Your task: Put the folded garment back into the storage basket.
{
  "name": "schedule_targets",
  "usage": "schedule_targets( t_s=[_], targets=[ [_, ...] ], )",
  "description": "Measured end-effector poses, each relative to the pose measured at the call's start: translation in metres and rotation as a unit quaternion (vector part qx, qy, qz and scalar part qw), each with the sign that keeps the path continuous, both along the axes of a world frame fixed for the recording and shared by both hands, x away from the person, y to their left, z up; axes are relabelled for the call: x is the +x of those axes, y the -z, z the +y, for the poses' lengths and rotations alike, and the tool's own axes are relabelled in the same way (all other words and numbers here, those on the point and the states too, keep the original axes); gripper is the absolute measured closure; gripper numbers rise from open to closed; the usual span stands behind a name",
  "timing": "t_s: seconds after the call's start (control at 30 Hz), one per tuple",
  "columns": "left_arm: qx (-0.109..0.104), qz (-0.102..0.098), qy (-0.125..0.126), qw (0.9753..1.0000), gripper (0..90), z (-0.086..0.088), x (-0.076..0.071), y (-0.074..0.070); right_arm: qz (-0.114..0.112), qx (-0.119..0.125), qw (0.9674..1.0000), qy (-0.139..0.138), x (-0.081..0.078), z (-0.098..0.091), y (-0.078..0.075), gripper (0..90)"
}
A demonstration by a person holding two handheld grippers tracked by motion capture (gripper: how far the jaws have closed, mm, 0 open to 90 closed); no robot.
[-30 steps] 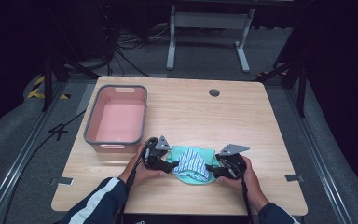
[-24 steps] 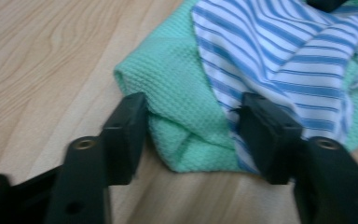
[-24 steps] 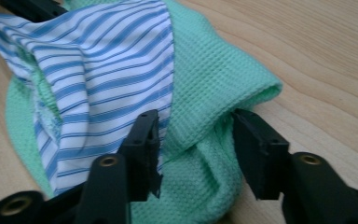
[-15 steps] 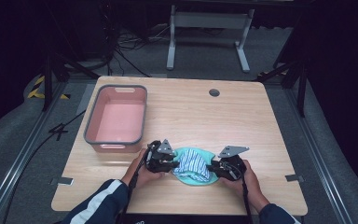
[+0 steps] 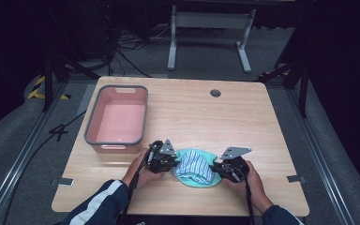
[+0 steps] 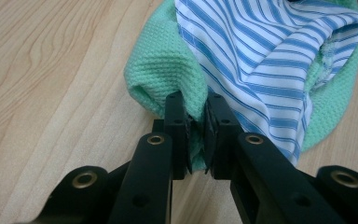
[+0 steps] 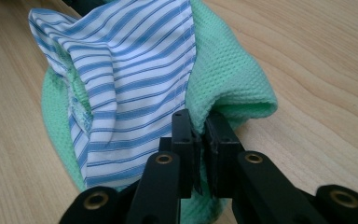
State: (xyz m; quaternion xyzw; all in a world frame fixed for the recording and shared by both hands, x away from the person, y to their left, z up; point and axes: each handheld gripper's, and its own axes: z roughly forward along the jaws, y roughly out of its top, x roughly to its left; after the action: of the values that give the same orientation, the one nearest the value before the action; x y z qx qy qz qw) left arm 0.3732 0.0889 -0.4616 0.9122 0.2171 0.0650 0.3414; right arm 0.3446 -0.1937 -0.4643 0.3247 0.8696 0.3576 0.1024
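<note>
A bundle of cloth lies on the wooden table near its front edge: a mint-green knitted cloth (image 5: 190, 180) (image 6: 161, 74) (image 7: 228, 79) with a blue-and-white striped cloth (image 5: 194, 164) (image 6: 270, 56) (image 7: 130, 79) on top of it. My left gripper (image 5: 172, 165) (image 6: 196, 140) sits at the bundle's left side, its jaws just closed and pinching the green cloth's folded edge. At the right side my right gripper (image 5: 217, 169) (image 7: 200, 149) has likewise just closed, with the cloth's edge caught between its pads. A hand holds each gripper.
A pink bin with a grey rim (image 5: 90, 131) stands empty at the table's left, just behind my left hand. A round cable hole (image 5: 215, 93) is at the far side of the table (image 5: 243, 122). A metal stand (image 5: 211, 28) rises beyond the table.
Both grippers have closed their jaws on the opposite edges of the cloth bundle. The hands have stayed about where they were.
</note>
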Motion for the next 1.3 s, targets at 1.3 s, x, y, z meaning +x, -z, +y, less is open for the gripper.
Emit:
schedule_targets(
  t_s=[1.3],
  targets=[
    [-0.003,-0.05,-0.002,0.9987,81.7,0.004,0.021,-0.08,-0.059,0.017,0.9981,-0.003,0.022,0.002,-0.084,83.8]
  ],
)
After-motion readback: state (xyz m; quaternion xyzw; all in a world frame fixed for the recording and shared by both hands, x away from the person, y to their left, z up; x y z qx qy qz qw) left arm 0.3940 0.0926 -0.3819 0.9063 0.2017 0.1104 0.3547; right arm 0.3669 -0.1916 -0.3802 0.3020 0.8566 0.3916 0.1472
